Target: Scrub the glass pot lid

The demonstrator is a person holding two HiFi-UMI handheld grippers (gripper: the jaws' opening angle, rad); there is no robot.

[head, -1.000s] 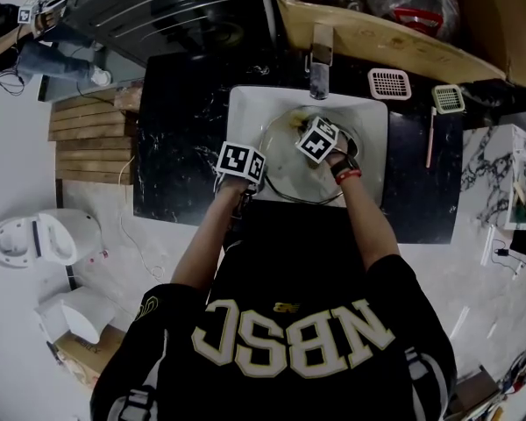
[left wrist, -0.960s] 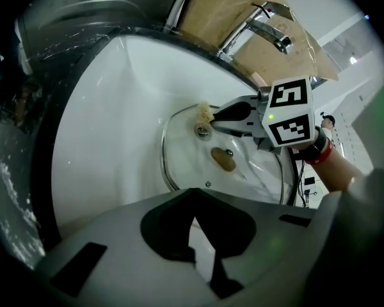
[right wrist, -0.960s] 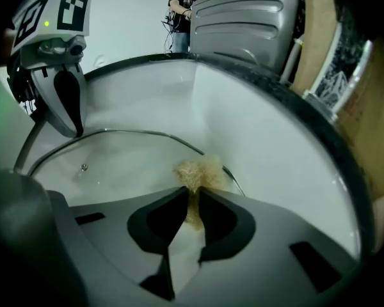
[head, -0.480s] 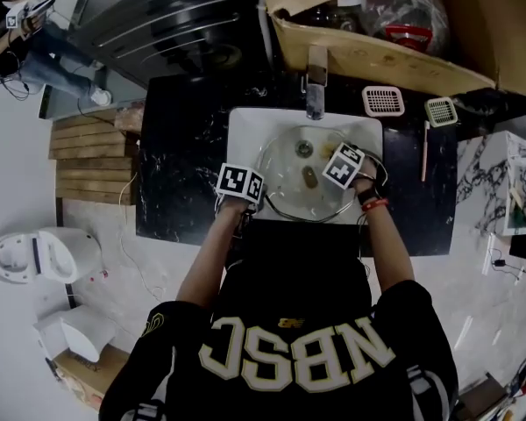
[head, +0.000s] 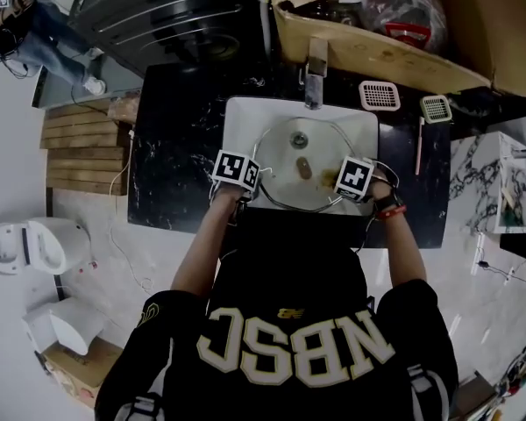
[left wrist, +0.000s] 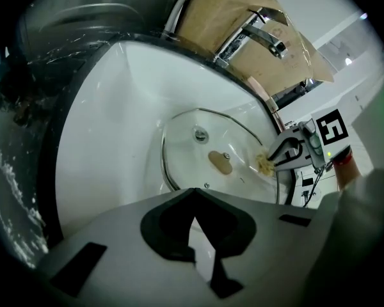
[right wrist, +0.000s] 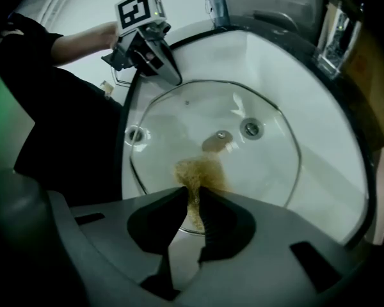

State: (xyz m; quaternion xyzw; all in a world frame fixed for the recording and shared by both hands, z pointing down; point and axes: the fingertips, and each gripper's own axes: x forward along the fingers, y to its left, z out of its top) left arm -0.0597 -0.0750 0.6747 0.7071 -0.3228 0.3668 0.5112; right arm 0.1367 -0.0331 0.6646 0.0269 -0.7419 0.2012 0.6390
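My left gripper (left wrist: 192, 192) has its fingers shut together on the near rim of the glass pot lid (left wrist: 243, 149), which lies in the white sink (left wrist: 115, 120). My right gripper (right wrist: 191, 197) has its fingers clamped on a yellowish scrub pad (right wrist: 195, 171) that touches the lid's glass.

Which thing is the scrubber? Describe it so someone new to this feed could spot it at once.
In the white rectangular sink lies a round clear glass pot lid. At its right edge, the right gripper has its jaws shut on a frayed, yellow-brown fibrous scrub pad. Unlike the smooth brown oval knob at the lid's middle, it is fuzzy and pinched between jaws.
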